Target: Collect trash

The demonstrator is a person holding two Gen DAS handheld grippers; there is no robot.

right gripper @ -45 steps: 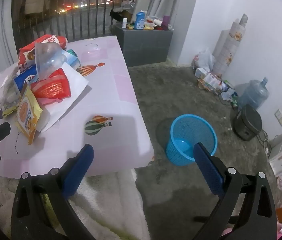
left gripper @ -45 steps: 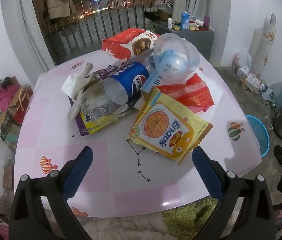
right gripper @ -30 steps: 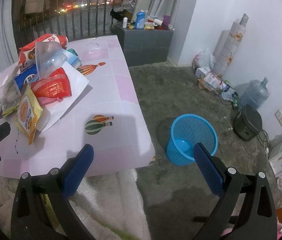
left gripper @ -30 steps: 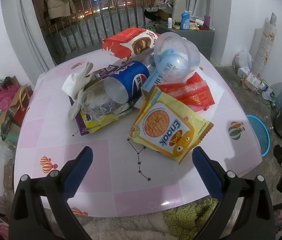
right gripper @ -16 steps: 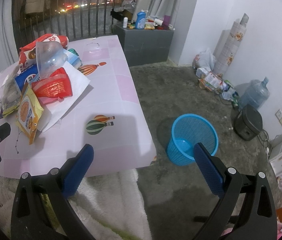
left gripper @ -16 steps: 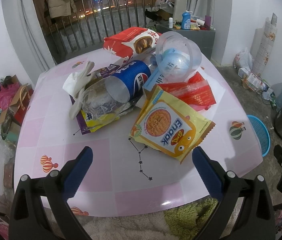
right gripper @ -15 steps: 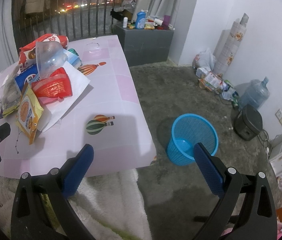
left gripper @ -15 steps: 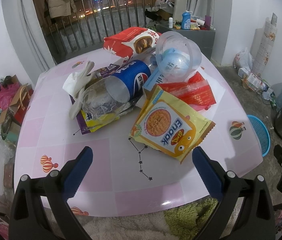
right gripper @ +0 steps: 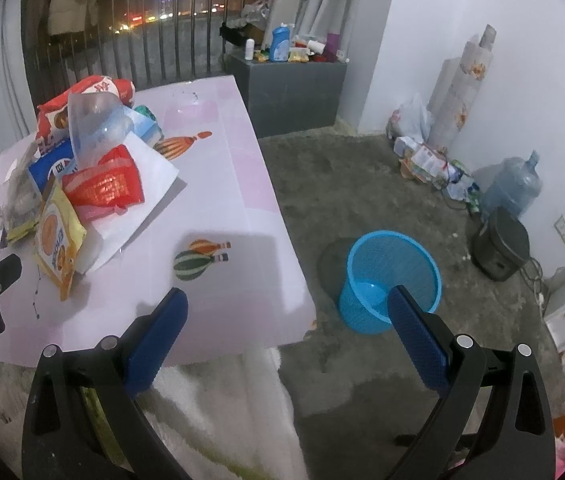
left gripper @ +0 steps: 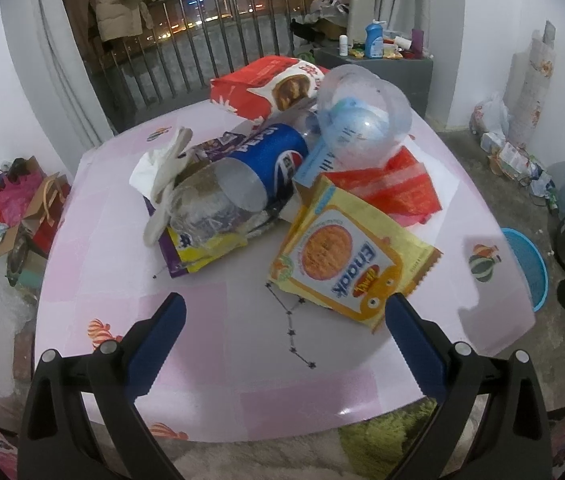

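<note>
Trash pile (left gripper: 282, 184) mid-table, 2 tools apart

Heaped on pink table (left gripper: 210, 332): yellow Enaak snack packet (left gripper: 352, 266) lying flat in front, cut Pepsi bottle (left gripper: 258, 176) on its side, red wrapper (left gripper: 388, 192), clear plastic dome (left gripper: 362, 120). Blue mesh bin (right gripper: 392, 278) upright on floor beside.

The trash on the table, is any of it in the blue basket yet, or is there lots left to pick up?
Nothing looks done yet. The blue basket on the floor looks empty. The left gripper and right gripper are both open and hold nothing. Everything is still piled on the table: the yellow snack bag, the Pepsi bottle, the red wrapper and the rest.
</note>
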